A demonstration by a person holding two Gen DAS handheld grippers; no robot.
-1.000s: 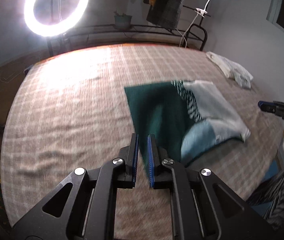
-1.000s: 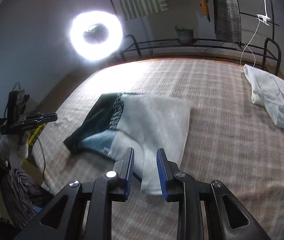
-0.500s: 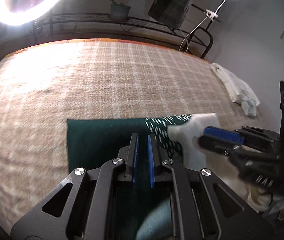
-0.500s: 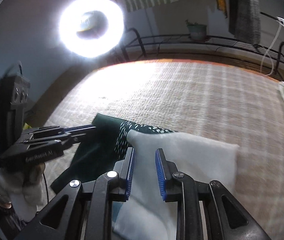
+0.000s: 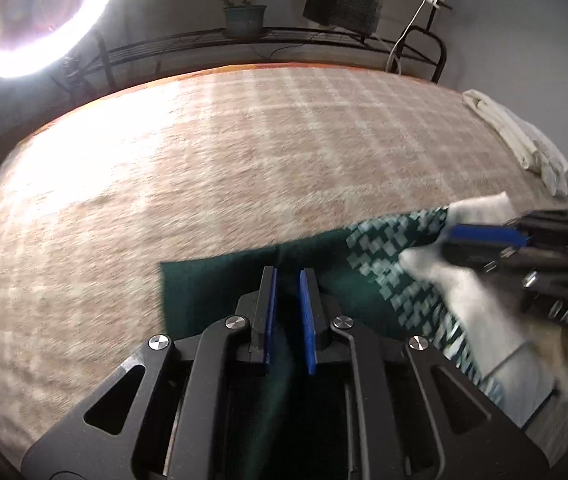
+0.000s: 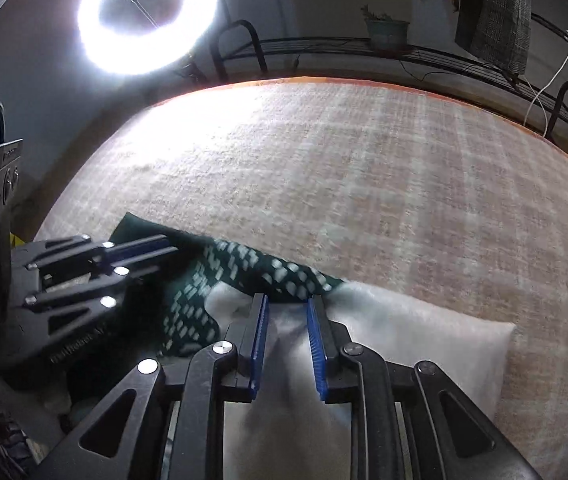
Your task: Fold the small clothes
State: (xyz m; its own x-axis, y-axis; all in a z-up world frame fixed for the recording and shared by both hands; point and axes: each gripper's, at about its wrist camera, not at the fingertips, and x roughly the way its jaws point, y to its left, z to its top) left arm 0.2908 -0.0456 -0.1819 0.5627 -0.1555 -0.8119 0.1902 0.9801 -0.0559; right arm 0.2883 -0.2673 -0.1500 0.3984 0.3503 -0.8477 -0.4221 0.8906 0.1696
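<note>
Both tongs have dropped onto the garment since a second ago, so a fold grab looks imminent. Left tongs (image 5: 287, 312) are opening slightly, dark green cloth between the pads, ungripped. Right tongs (image 6: 287, 344) are closing around white cloth. Small green-and-white garment (image 6: 244, 276) lies at the plaid bed's (image 6: 363, 184) near edge.

the bed cover (image 5: 244, 168) smears with motion blur; the ring light (image 5: 36, 20) is cut off at the upper left; the garment's (image 6: 383, 344) near part hides under the tongs.
</note>
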